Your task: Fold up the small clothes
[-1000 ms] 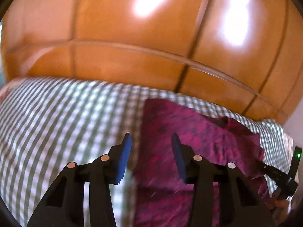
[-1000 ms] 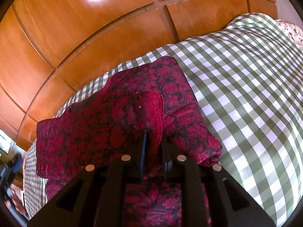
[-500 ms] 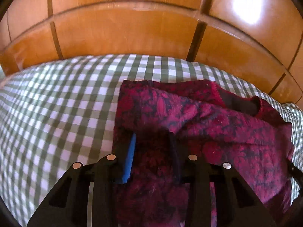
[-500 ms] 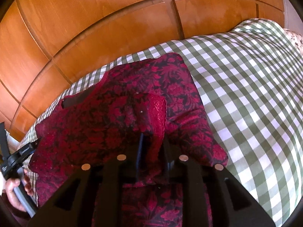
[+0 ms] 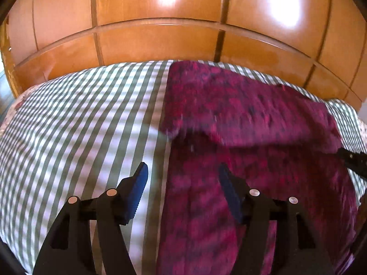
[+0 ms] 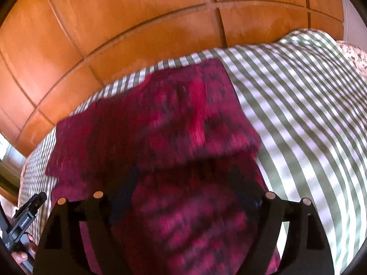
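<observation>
A dark red patterned garment (image 5: 240,119) lies on the green-and-white checked bed cover (image 5: 80,126), its far part folded over toward me into a flap (image 6: 183,114). My left gripper (image 5: 183,183) hovers over the garment's left edge. Its jaws are opening, the blue pads (image 5: 140,183) are apart and grip nothing; the cloth lies below them. My right gripper (image 6: 183,183) hangs over the garment's near part, just short of the flap's edge. Its jaws are also opening and stand wide, free of the cloth. Both views are blurred by motion.
A glossy wooden panelled wall (image 5: 160,39) rises right behind the bed. The right gripper's tip (image 5: 353,160) shows at the left view's right edge. The left gripper's body (image 6: 25,217), with a hand on it, shows at the right view's lower left. A floral pillow (image 6: 353,55) lies far right.
The right gripper, earlier shut on the garment's lace edge, has let go and opened wide. The left gripper came in onto the cloth, then drew back and opened. The flap now lies loose.
</observation>
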### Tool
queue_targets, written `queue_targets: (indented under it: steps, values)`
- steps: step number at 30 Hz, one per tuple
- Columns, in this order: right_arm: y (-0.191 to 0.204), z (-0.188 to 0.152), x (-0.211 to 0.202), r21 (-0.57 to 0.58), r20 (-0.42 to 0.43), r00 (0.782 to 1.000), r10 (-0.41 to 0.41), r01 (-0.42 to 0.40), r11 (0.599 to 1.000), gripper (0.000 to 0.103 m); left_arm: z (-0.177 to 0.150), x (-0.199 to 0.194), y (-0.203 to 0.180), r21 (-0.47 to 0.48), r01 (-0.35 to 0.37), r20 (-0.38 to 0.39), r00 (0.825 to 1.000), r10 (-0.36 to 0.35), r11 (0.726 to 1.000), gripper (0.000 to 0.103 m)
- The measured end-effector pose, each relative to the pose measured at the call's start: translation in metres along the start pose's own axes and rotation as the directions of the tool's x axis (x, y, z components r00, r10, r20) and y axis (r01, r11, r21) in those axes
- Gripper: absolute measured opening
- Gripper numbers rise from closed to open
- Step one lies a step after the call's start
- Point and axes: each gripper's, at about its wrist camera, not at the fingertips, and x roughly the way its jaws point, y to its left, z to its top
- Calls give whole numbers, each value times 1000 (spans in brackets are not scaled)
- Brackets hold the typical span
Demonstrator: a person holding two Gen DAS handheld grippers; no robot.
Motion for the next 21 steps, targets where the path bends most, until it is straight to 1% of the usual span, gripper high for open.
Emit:
queue_targets:
  steps: [3, 5, 8, 11, 14, 18, 21]
  values:
    - [-9, -21, -10, -23, -33, 999, -12, 12, 1000, 86, -21, -14, -1, 32, 10, -7, 1000, -9, 999, 63]
    - [-13, -35, -20, -45, -36, 999, -7, 6, 999, 86, -33, -21, 0, 40, 18, -13, 1000, -18, 999, 63]
    - [-15, -51, -37, -71, -29, 1000, -4, 2, 997, 86, -51, -31, 2, 61, 20, -19, 1000, -19, 998, 63]
    - [-18, -62, -53, -81, -14, 1000, -19, 18, 997, 90, -64, -37, 6, 72, 37, -37, 999, -35, 997, 62]
    - [-32, -71, -66, -50, -23, 1000, -12, 10, 999, 91, -78, -42, 9, 102, 51, -58, 997, -45, 993, 62]
    - [-58, -92, -74, 4, -73, 997, 28, -28, 1000, 91, -97, -48, 14, 112, 70, -86, 994, -61, 991, 63]
    - [-71, -108, -79, 33, -94, 993, 64, -61, 998, 90, -108, -53, 17, 125, 66, -89, 994, -55, 990, 71]
